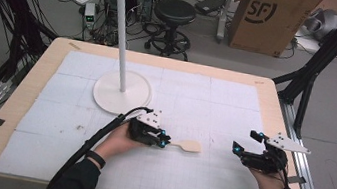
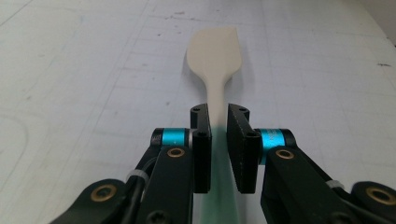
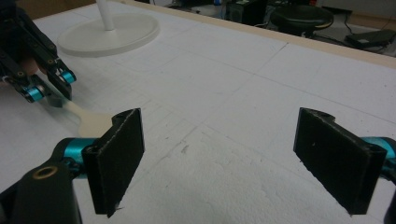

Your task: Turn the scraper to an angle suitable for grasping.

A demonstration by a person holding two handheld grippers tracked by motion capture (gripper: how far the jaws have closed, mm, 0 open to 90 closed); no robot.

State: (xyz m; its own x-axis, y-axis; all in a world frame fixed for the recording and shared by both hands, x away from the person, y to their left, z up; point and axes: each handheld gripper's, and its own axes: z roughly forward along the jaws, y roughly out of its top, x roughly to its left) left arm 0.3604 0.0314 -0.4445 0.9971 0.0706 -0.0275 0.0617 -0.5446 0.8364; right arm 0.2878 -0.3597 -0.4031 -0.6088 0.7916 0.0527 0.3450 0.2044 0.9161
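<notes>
Spatula point(image 1: 188, 146): cream-coloured, lying flat on the white mat point(image 1: 195, 103). In the high view its long axis runs left to right across the table, with the broad blade pointing toward my right side and the handle end toward my left. It sits in the near middle of the mat, just in front and to the right of the round white base of the stand point(image 1: 122, 92). In the left gripper view the blade point(image 2: 215, 49) points straight away from the jaws, in line with them.

Surface: the mat is ruled with faint grid lines and carries a few dark specks; it covers most of a light wooden table point(image 1: 267, 96). The thin white pole of the stand rises upright from its base. Beyond the table are a black stool point(image 1: 174, 12), a cardboard box point(image 1: 273, 19) and loose cables on a grey floor.

Left gripper point(image 1: 163, 142): jaws drawn close about the narrow handle, one on each side, pinching it; the handle runs back between them, and the gripper is low over the mat.

Right gripper point(image 1: 246, 142): jaws spread wide, nothing between them, over bare mat to the right of the spatula and well apart from it. In the right gripper view the blade point(image 3: 95, 122) lies beyond the left jaw.
</notes>
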